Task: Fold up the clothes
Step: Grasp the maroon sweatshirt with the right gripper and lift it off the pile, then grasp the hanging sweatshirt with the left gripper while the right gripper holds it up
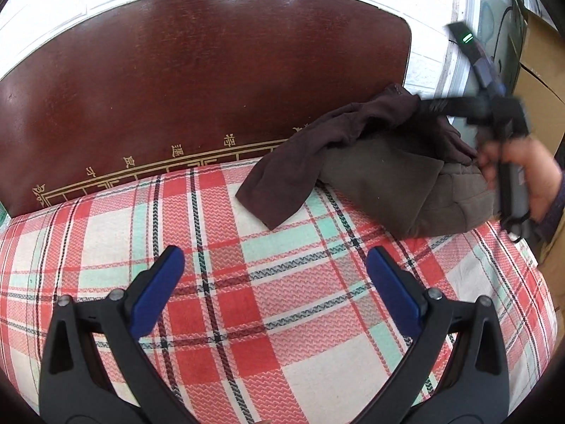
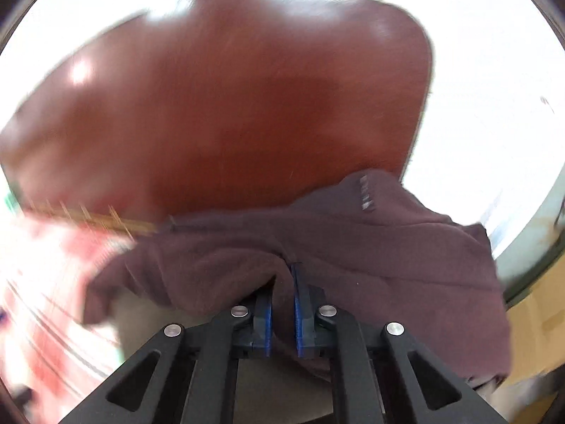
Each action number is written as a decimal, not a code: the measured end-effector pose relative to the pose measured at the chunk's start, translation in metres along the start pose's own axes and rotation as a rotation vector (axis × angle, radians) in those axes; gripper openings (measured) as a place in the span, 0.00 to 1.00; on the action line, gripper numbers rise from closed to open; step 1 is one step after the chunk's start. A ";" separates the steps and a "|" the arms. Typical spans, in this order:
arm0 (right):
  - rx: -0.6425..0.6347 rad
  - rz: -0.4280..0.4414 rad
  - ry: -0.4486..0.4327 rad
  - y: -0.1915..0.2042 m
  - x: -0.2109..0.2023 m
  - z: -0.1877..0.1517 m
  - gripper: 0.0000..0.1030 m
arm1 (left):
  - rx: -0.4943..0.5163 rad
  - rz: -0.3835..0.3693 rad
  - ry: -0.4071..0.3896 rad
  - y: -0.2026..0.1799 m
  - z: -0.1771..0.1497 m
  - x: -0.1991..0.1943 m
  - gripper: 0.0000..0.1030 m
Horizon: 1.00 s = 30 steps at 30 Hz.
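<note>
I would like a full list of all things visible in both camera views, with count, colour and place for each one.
dark maroon garment: one, dark maroon, lying partly on the olive garment, one end lifted by the right gripper
olive garment: one, olive-brown, bunched at the bed's far right
plaid sheet: one, red, white and mint with dark lines, covering the bed
headboard: one, dark red-brown wood with gold markings along its bottom edge, behind the bed
wall: white, behind the headboard
cardboard: brown, far right
left gripper: one, black with blue pads, open above the sheet
right gripper: one, black with blue pads, shut on the maroon garment
right hand: one, holding the right gripper's handle
</note>
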State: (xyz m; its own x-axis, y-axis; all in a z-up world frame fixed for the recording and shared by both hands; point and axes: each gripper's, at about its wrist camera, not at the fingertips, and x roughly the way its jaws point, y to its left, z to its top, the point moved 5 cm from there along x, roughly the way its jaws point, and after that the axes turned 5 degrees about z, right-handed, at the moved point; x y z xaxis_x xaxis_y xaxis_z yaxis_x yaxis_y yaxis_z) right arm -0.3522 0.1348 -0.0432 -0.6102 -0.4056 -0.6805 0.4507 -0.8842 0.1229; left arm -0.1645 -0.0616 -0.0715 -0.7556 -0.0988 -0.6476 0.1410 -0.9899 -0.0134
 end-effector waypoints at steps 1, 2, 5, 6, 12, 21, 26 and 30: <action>0.033 0.037 -0.034 -0.005 -0.014 0.004 0.08 | 0.000 -0.001 -0.002 0.000 0.000 0.000 1.00; 0.066 0.074 -0.068 -0.010 -0.027 0.008 0.07 | -0.003 -0.002 -0.004 0.001 0.001 -0.001 1.00; 0.137 0.157 -0.141 -0.025 -0.072 0.016 0.07 | -0.016 -0.009 -0.003 0.003 0.002 -0.005 1.00; 0.153 0.178 -0.169 -0.030 -0.091 0.022 0.07 | -0.019 -0.012 -0.005 0.004 0.003 -0.008 1.00; 0.155 0.232 -0.257 -0.035 -0.187 0.029 0.07 | -0.013 -0.034 -0.038 0.000 0.005 -0.031 1.00; 0.014 0.372 -0.445 0.052 -0.330 0.044 0.07 | 0.009 -0.090 -0.103 0.002 0.001 -0.091 1.00; -0.102 0.462 -0.495 0.130 -0.413 0.044 0.07 | 0.047 -0.139 -0.150 0.020 -0.019 -0.137 1.00; -0.162 0.549 -0.527 0.191 -0.468 0.030 0.07 | 0.122 -0.187 -0.233 0.034 -0.043 -0.185 1.00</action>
State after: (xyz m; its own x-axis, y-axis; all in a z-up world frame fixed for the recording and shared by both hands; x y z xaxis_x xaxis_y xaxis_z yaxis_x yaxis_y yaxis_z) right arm -0.0002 0.1484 0.3208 -0.4828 -0.8683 -0.1140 0.8429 -0.4961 0.2084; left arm 0.0081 -0.0729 0.0151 -0.8894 0.0792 -0.4503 -0.0813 -0.9966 -0.0147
